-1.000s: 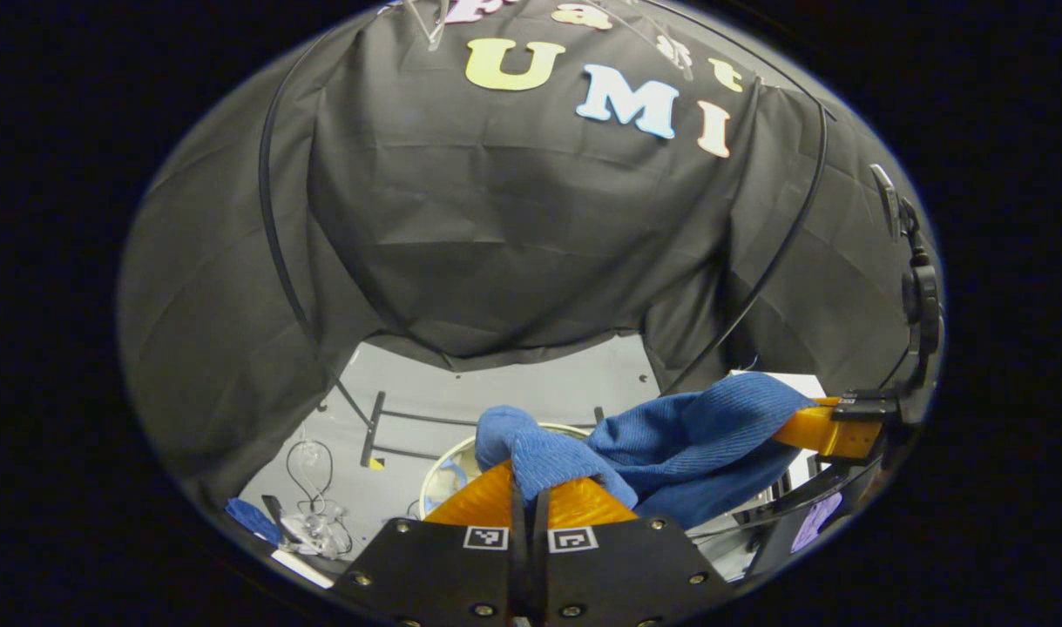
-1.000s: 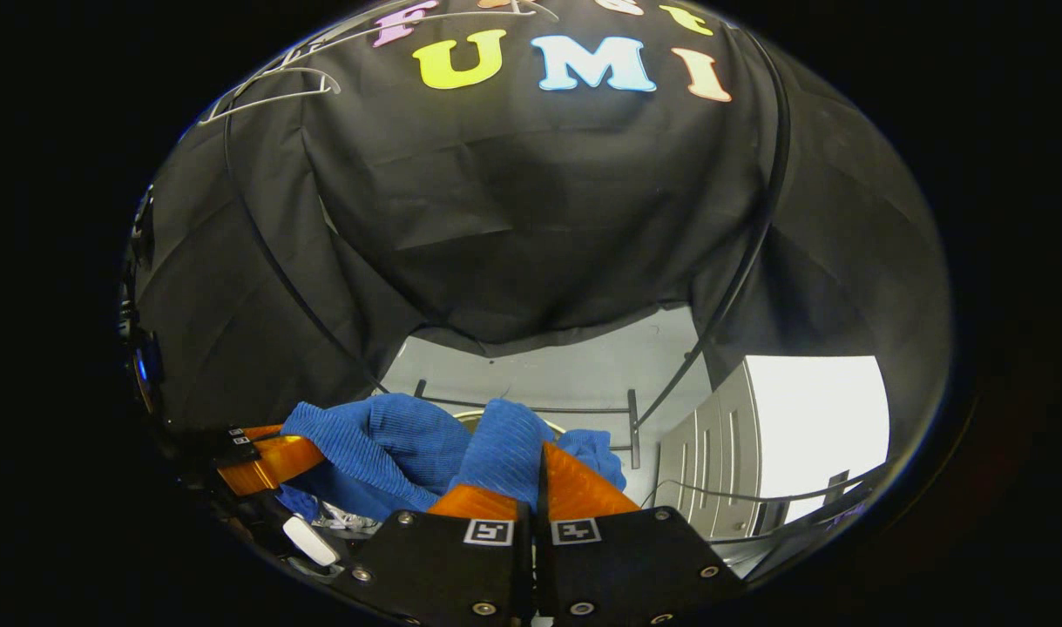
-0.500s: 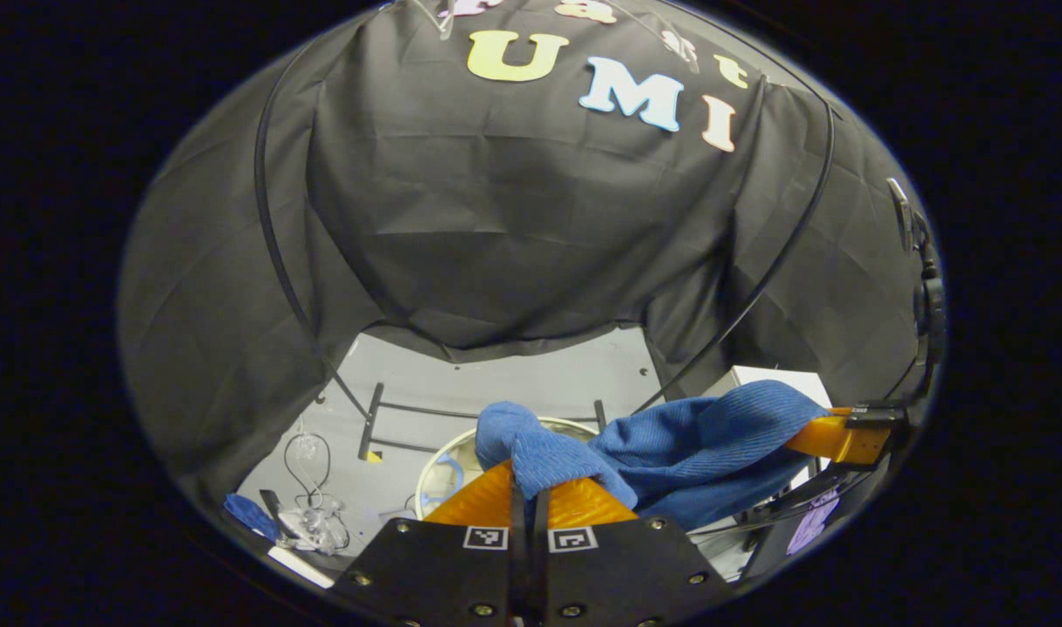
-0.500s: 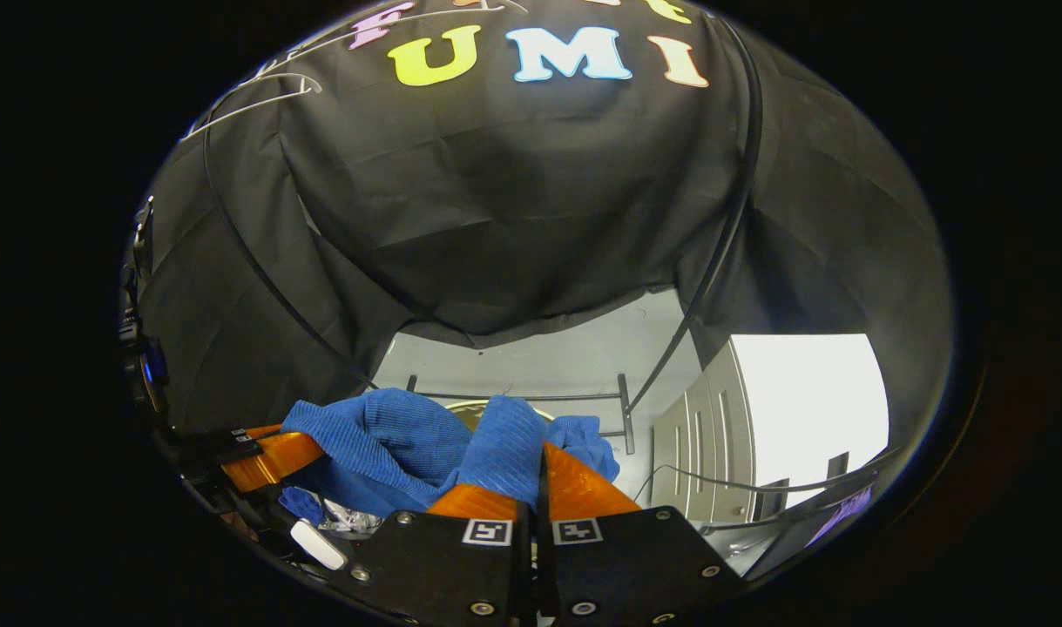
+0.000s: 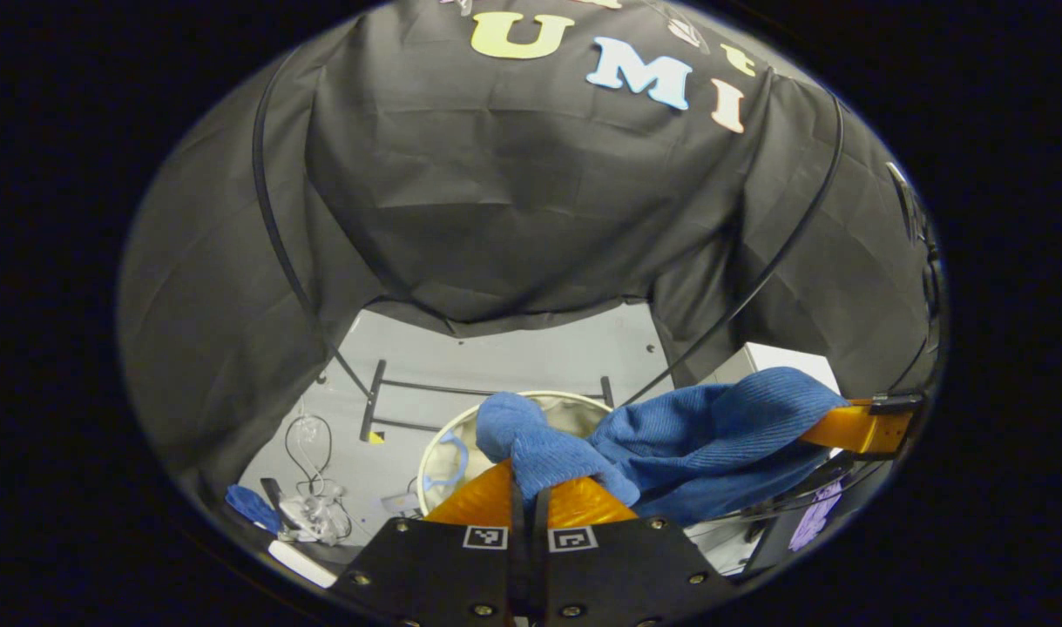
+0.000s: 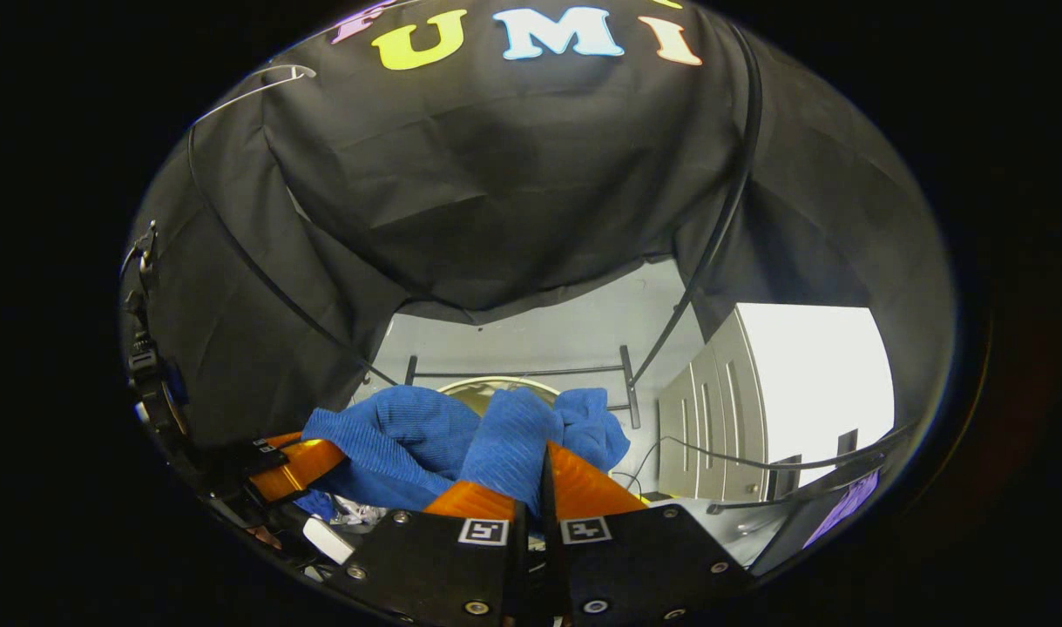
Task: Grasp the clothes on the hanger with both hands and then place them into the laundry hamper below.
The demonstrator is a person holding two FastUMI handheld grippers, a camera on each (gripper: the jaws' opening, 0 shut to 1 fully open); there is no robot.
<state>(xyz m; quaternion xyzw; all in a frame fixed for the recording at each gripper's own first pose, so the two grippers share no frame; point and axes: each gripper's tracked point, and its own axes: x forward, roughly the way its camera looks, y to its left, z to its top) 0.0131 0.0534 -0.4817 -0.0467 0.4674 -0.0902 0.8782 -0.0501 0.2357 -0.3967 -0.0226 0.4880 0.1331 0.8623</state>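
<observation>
We pinch the blue knitted garment (image 5: 705, 435) with left gripper (image 5: 529, 488) and right gripper (image 6: 544, 453), both clamped on it, above the laundry hamper (image 5: 461, 427).

- In the left gripper view, the cloth (image 5: 670, 435) hangs between the left gripper (image 5: 528, 488), which pinches its near end at the bottom, and the right gripper (image 5: 853, 428), which holds the far end off to the right.
- The hamper (image 5: 439, 435) stands on the floor (image 5: 513, 366) below and just behind the cloth — before the booth's wall.
- A rack base (image 5: 382, 409) lies on the floor behind the hamper.
- In the right gripper view, the cloth (image 6: 409, 431) runs from the right gripper (image 6: 544, 461) leftward to the left gripper (image 6: 300, 466); the hamper (image 6: 487, 385) peeks out behind it.
</observation>
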